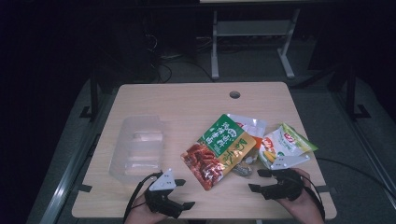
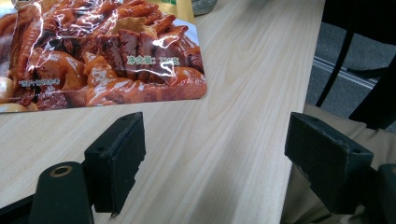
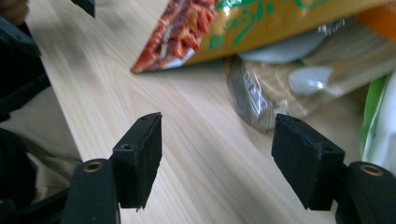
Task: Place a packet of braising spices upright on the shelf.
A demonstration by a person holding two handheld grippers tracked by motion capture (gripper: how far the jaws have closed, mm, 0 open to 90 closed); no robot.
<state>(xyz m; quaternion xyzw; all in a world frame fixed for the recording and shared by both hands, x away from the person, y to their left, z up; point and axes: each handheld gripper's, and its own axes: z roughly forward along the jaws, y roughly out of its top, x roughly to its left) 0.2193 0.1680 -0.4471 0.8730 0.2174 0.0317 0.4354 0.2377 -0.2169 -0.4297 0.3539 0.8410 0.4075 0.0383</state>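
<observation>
Diagonally between both wide-open, empty tools lies the red-and-yellow snack pouch, its near corner just right of the left hand-held gripper; the right hand-held gripper points left toward it.

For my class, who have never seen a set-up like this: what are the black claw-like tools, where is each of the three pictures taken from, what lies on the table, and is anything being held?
A person holds a hand tool with two black jaws in each hand: the left gripper and the right gripper. The high view looks down from above; each gripper view looks along one tool's own jaws.

On the light wooden table lie a clear plastic tray, a large green, gold and red snack bag, a green and white chip bag and a small clear-wrapped packet beneath the large bag.

Both grippers are open over bare wood, holding nothing.
</observation>
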